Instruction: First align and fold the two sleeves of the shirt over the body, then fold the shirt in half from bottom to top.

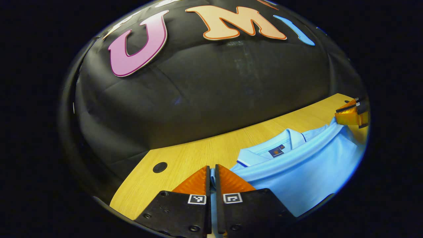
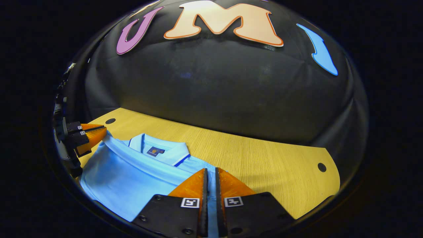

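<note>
Left tongs (image 1: 212, 172) are pinched tight on a strip of the light blue shirt (image 1: 297, 168), and the right tongs (image 2: 210, 175) clamp the fabric edge the same way. The shirt lies on the wooden bench (image 1: 185, 158), collar (image 2: 158, 148) toward the black wall. The left gripper view catches the right tongs at the far right edge; the right gripper view shows the left tongs gripping a shirt corner far left, plus two holes in the bench.

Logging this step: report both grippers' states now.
Left gripper: shut on the shirt.
Right gripper: shut on the shirt.
</note>
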A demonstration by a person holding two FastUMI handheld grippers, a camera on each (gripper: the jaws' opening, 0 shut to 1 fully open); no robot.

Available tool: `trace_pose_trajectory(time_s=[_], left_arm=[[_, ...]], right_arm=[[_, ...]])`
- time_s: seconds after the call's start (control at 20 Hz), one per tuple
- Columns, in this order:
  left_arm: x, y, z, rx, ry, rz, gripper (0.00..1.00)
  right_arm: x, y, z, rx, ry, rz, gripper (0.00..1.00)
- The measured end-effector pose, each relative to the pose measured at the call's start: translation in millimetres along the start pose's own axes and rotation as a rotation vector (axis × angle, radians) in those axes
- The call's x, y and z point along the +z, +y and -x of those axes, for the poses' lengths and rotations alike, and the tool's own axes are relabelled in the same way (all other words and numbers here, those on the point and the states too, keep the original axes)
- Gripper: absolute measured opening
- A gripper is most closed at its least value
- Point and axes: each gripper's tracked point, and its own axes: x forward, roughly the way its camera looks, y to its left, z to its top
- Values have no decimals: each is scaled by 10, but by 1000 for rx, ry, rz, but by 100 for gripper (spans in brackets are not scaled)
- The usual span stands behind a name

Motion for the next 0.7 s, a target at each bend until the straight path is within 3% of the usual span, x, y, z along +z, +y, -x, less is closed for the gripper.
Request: trace_pose_trajectory(time_s=[0.05, 0.1, 0.15, 0.2, 0.3, 0.6, 0.7], left_arm=[[-6, 0, 32, -3, 6, 7, 22], [-6, 9, 70, -5, 13, 14, 43], [-6, 25, 119, -8, 21, 25, 70], [-23, 60, 138, -5, 25, 38, 96], [-23, 99, 324, -15, 36, 77, 96], [-66, 306, 959, -17, 32, 125, 96], [-67, 260, 1296, -49, 15, 140, 96]], right_arm=[[-61, 38, 17, 22, 32, -21, 16], [-118, 63, 48, 38, 56, -31, 27], [-150, 82, 47, 51, 70, -31, 35], [-150, 59, 84, 47, 68, -21, 56], [-93, 30, 209, 44, 40, 9, 99], [27, 121, 957, 82, -62, 115, 100], [-32, 211, 1247, 108, -88, 144, 100]])
